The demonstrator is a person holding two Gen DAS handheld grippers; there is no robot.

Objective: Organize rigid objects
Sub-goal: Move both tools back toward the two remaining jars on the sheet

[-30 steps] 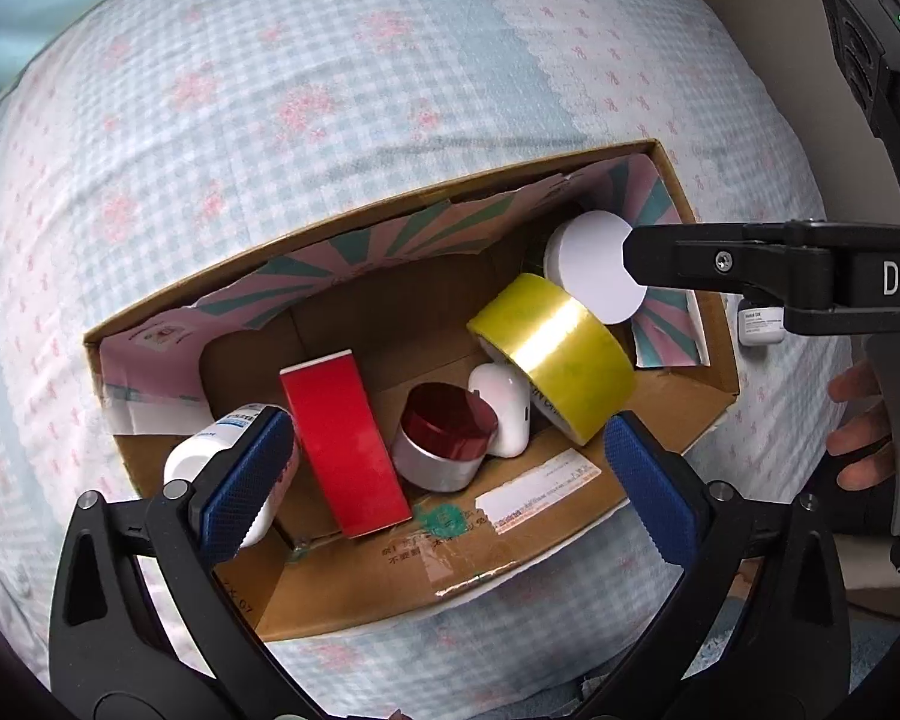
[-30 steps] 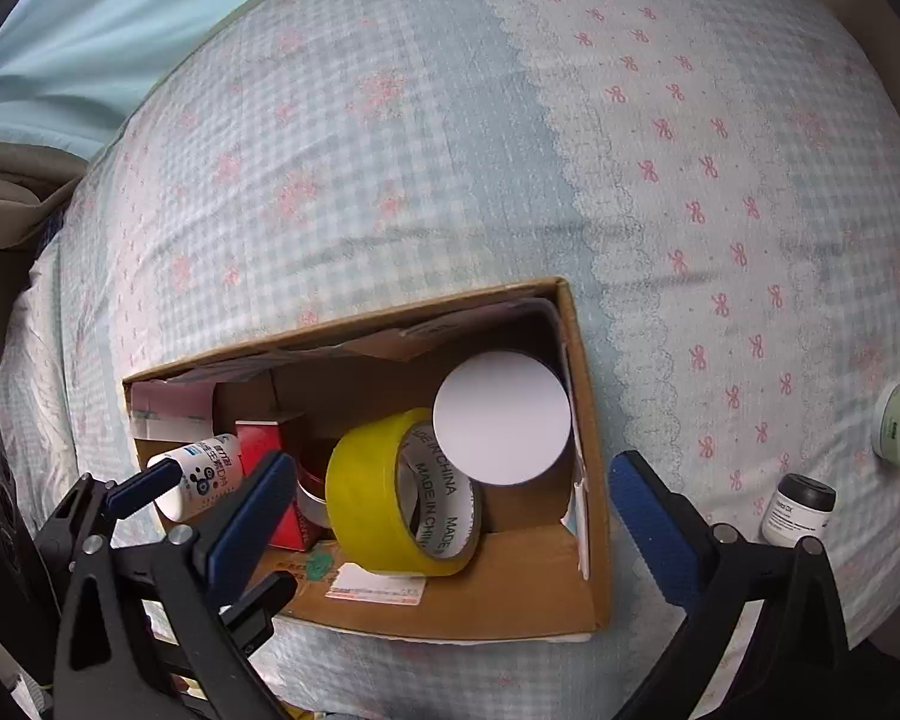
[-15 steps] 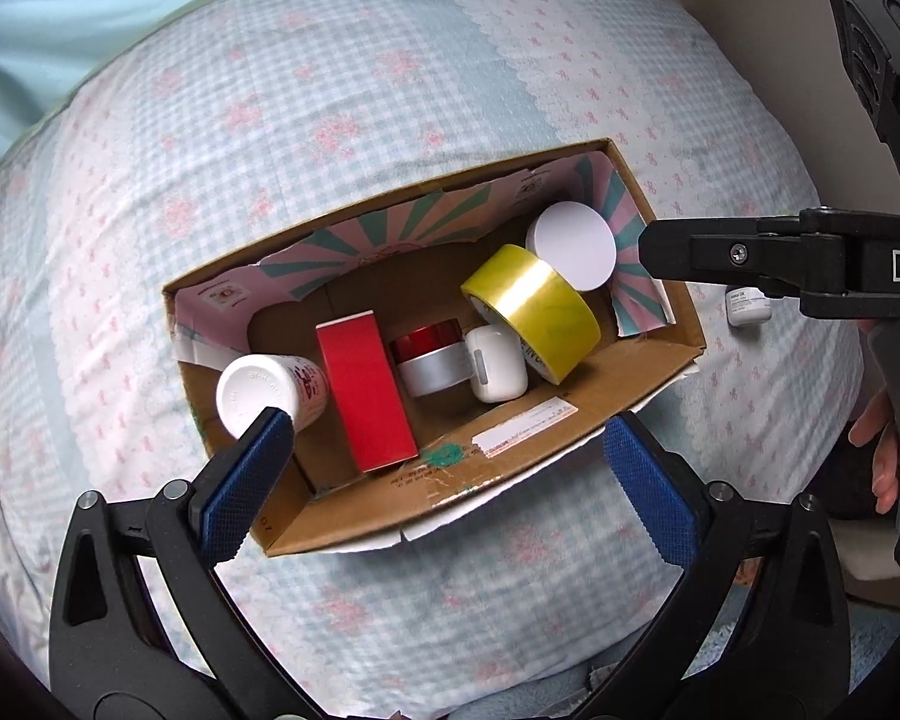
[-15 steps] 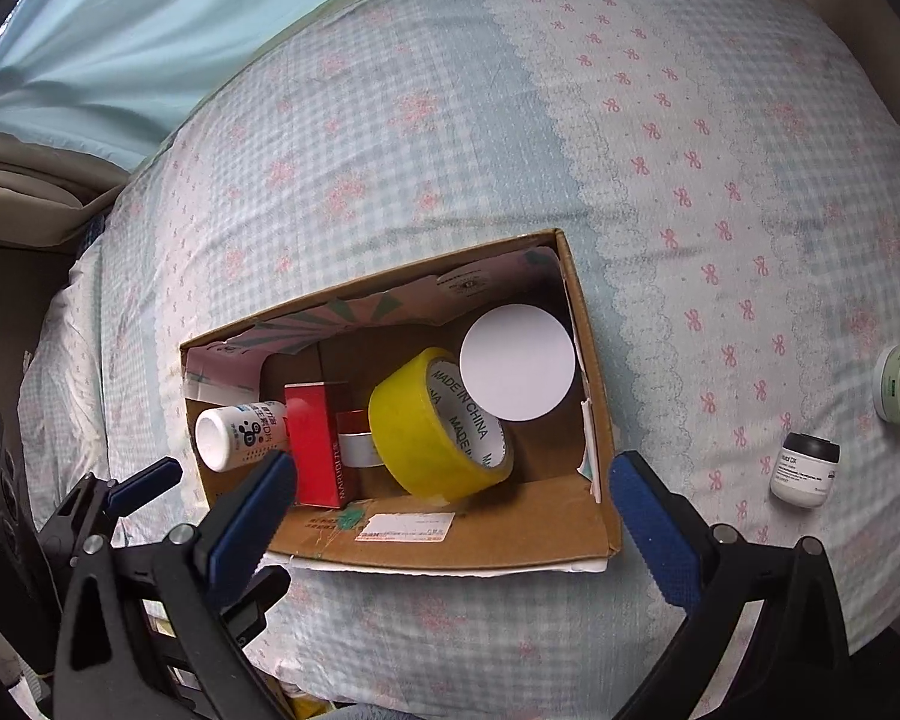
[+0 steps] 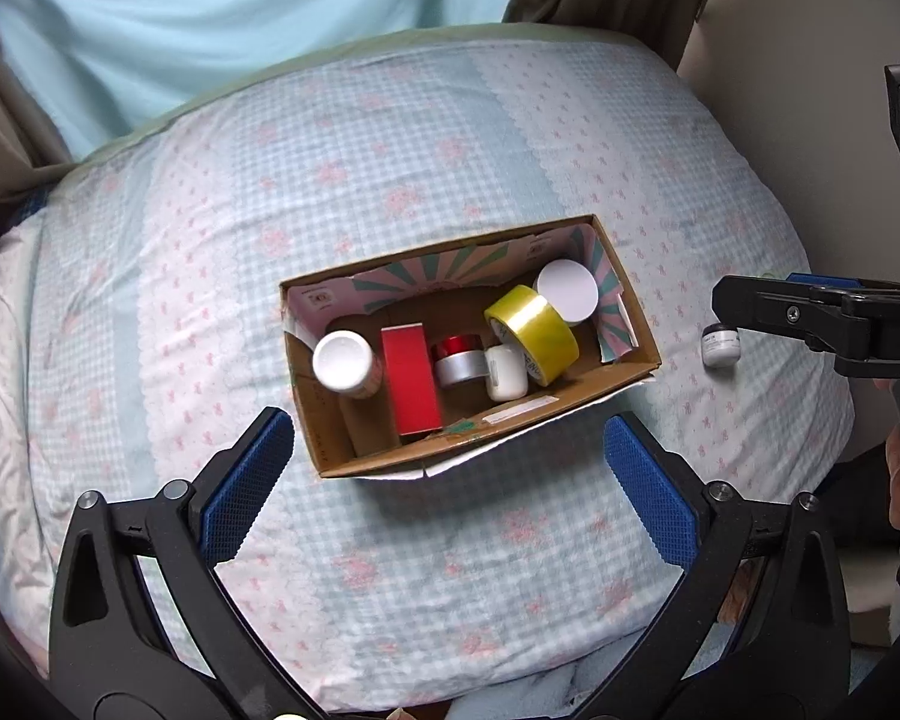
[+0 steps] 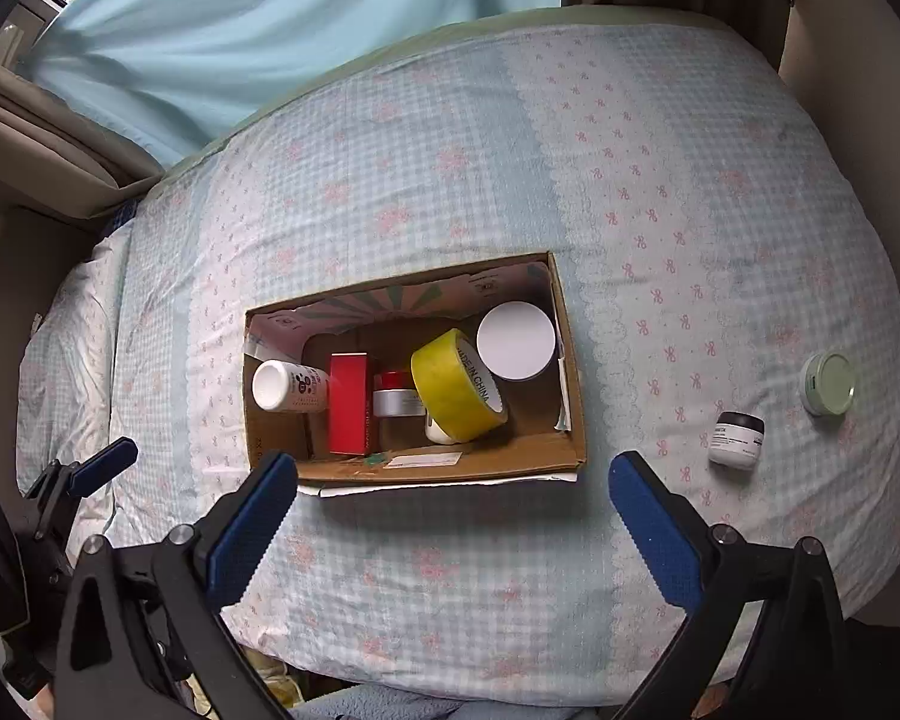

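Observation:
A cardboard box [image 5: 630, 363] [image 6: 570, 432] lies on the bed. It holds a yellow tape roll [image 5: 531, 324] [image 6: 456, 393], a red box [image 5: 411, 381] [image 6: 348, 402], a white bottle [image 5: 342, 360] [image 6: 282, 387], a red-lidded silver jar [image 5: 459, 360] [image 6: 393, 396], a white round lid [image 5: 567, 297] [image 6: 516, 342] and a small white item [image 5: 506, 372]. A black-lidded white jar [image 6: 735, 438] [image 5: 720, 345] and a pale green jar [image 6: 828, 381] lie on the bed right of the box. My left gripper [image 5: 447, 486] and right gripper [image 6: 450, 516] are open and empty, above the bed in front of the box.
The bed has a checked pink-and-blue cover [image 6: 510, 180]. A light blue curtain [image 6: 270, 18] hangs behind it. A beige wall [image 5: 810, 60] is at the right. The right gripper shows in the left wrist view [image 5: 810, 315], over the black-lidded jar.
Both grippers have pulled back and up from the box, which now looks smaller. Both stay open and empty. More of the bed and the curtain has come into view.

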